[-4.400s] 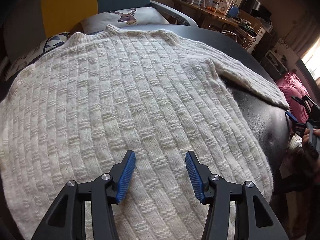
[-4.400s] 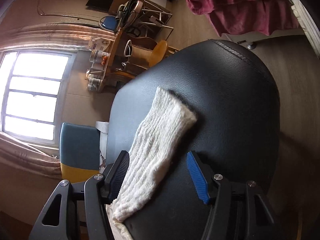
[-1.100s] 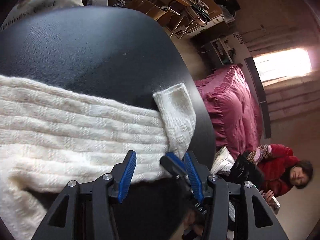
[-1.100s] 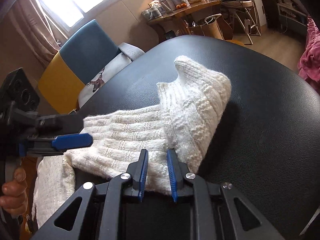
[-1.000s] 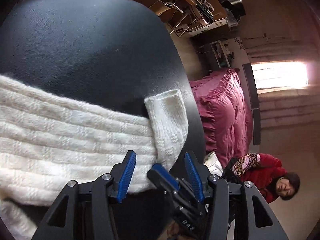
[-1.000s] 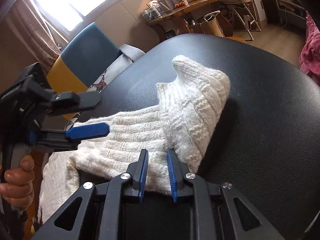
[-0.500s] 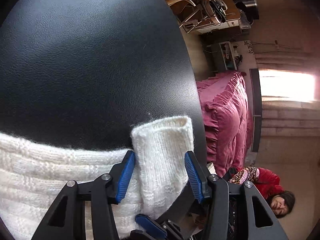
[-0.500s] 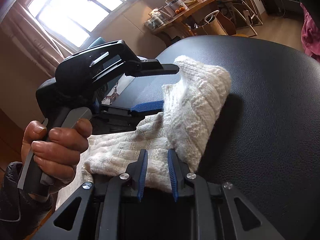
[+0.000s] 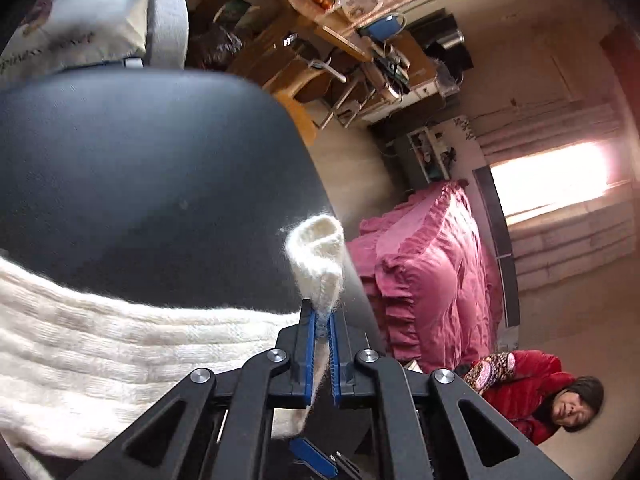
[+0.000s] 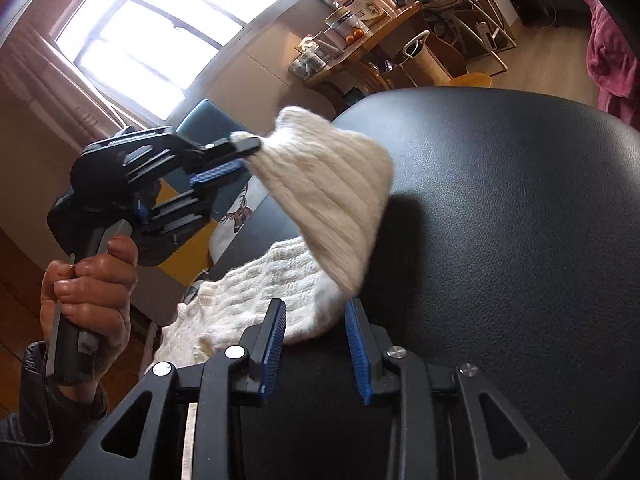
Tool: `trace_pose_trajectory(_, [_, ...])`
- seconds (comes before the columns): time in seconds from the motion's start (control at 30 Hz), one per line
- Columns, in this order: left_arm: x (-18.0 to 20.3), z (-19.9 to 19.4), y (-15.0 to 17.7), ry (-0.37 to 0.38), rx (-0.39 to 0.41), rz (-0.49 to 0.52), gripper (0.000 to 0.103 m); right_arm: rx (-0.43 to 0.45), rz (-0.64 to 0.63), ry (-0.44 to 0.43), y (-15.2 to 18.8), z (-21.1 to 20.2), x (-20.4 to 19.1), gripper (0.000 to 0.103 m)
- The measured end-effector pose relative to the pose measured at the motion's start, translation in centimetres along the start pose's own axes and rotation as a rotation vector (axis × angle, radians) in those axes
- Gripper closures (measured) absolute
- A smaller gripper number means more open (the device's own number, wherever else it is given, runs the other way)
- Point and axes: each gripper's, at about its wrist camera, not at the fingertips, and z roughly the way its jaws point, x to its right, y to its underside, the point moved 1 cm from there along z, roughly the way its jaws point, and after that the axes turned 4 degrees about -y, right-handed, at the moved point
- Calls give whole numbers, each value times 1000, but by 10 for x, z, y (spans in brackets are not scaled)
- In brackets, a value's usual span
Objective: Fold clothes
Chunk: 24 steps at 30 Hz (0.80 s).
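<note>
A cream knitted sweater lies on a black padded table (image 9: 140, 160); only its sleeve (image 9: 120, 344) shows. My left gripper (image 9: 322, 316) is shut on the sleeve's cuff (image 9: 316, 256), which stands up out of the jaws. In the right wrist view the left gripper (image 10: 244, 152) holds the cuff end (image 10: 332, 188) raised above the table, so the sleeve hangs like a tent. My right gripper (image 10: 316, 320) is open just in front of the sleeve's lower fold (image 10: 260, 296), with its pads on either side and not pinching it.
The table (image 10: 500, 220) has a curved edge to the right. A blue and yellow chair (image 10: 208, 128) with a deer cushion (image 10: 236, 212) stands behind it. Beyond are a cluttered wooden desk (image 9: 340, 20), a pink bedspread (image 9: 432, 272) and a seated person in red (image 9: 532, 384).
My left gripper has shut on the cuff and lifted it off the table. My right gripper, earlier shut on the sleeve, has opened and let go.
</note>
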Motion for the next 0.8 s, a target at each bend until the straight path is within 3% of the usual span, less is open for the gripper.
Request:
trace_pose_trajectory(0.1, [-1,-46,-16,39,98,-14,97,-24,37,-2,9,-3,-1,72])
trace_pose_trajectory(0.27, [-37,-156,-34,18,278,-38,97,-85,106,-15,28,12,-11,70])
trace_pose_trajectory(0.47, [-88,-253,-30,-13,425,-80,97,-188,287,-189,46,51,-33,66])
trace_pose_trajectory(0.57, [-97,-280,-21,6,459,-80,97,-186,468,-388,53,74,-43,50])
trace_pose_trajectory(0.63, [-102,-296,-16,21,479,-79,97,-177,581,-499,59,90,-52,13])
trace_pose_trajectory(0.73, [-110,-322,-7,43,511,-77,97,-172,705,-596,67,117,-66,5])
trace_pose_trajectory(0.8, [-115,-338,-1,58,532,-76,97,-166,760,-605,71,137,-78,2])
